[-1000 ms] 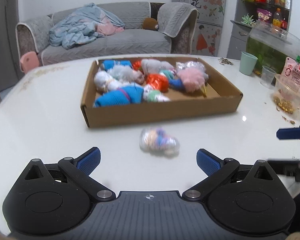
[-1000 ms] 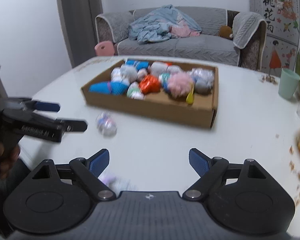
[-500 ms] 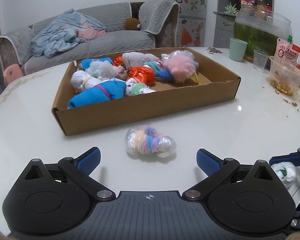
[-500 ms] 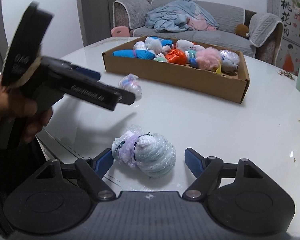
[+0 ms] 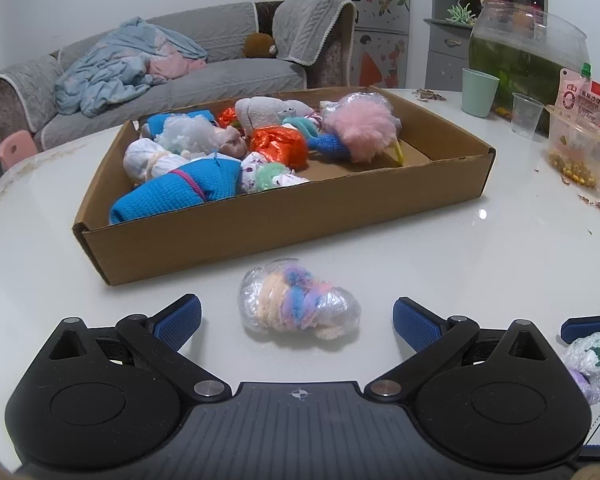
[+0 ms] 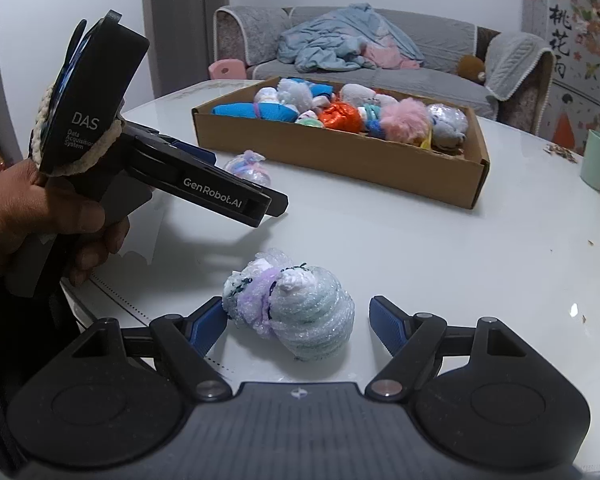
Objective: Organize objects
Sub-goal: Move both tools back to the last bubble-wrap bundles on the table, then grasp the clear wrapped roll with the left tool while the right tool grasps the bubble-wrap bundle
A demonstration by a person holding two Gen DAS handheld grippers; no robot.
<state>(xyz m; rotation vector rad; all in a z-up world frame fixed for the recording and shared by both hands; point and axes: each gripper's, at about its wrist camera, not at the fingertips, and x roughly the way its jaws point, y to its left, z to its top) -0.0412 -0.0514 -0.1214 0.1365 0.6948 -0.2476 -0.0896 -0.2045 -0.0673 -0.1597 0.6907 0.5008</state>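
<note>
Both grippers dropped toward the desk (image 5: 500, 240): your left gripper (image 5: 296, 316) wide around the pastel bundle (image 5: 296, 306), right gripper (image 6: 298, 322) open astride the bubble-wrapped bundle (image 6: 300, 316), so close both, then carry to the box (image 5: 284, 220).

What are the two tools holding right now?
Nothing yet. The left tool straddles a pastel wrapped bundle; the right tool straddles a pale blue wrapped bundle. Neither is squeezed.

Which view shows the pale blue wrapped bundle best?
The right wrist view: the pale blue wrapped bundle lies whole between the right hand-held gripper's fingers. The left wrist view shows only part of it at the right edge.
</note>
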